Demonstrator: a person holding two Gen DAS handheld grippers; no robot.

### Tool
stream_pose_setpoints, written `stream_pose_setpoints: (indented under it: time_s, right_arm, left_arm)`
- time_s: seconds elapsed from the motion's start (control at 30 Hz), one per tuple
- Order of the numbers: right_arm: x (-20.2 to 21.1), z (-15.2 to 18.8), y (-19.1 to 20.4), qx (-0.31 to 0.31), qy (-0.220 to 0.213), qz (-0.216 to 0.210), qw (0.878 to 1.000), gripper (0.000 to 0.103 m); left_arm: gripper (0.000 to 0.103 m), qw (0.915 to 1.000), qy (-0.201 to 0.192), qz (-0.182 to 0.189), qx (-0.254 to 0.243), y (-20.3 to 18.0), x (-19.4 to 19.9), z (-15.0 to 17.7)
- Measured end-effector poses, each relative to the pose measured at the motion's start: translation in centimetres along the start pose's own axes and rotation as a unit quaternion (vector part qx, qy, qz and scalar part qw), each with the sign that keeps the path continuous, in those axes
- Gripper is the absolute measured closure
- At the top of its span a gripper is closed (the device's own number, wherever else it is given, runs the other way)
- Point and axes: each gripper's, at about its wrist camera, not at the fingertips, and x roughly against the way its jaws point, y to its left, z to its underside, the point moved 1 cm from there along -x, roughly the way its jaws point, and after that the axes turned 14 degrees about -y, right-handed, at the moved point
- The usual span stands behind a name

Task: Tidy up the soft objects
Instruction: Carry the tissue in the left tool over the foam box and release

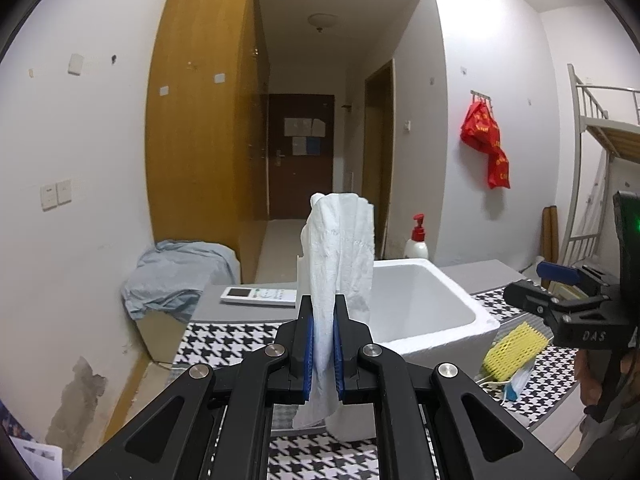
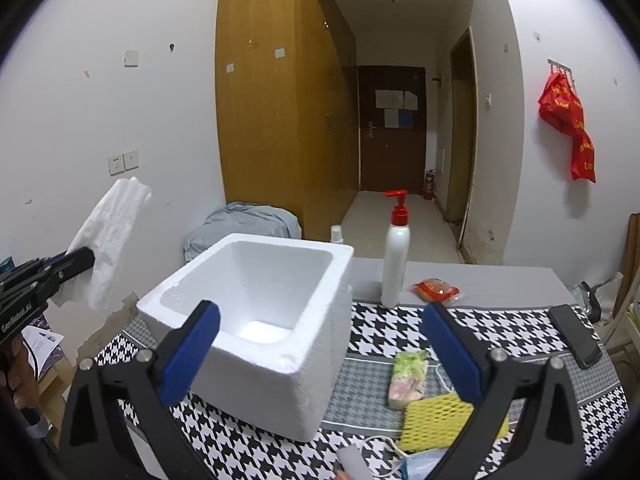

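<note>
Right wrist view: right tongs (image 2: 320, 354) spread; left tongs (image 1: 323, 354) pinch one white cloth (image 1: 340, 256); one foam box (image 2: 256, 320).

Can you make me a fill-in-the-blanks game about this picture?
1. The left gripper is shut on a white ____.
2. The right gripper has its jaws ____.
3. The foam box has ____ inside it.
4. The pump on the white bottle is colored ____.

Missing words: cloth; open; nothing; red
</note>
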Motion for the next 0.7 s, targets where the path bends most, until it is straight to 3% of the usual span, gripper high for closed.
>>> stream_pose_setpoints:
  time_s: [0.7]
  right_arm:
    - [3.0, 1.8, -5.4, 0.002, -0.006, 0.048, 0.999, 0.001]
  left_arm:
    - [0.094, 0.9987, 0.029, 0.039, -0.013, -4.7, -4.2, 0.0]
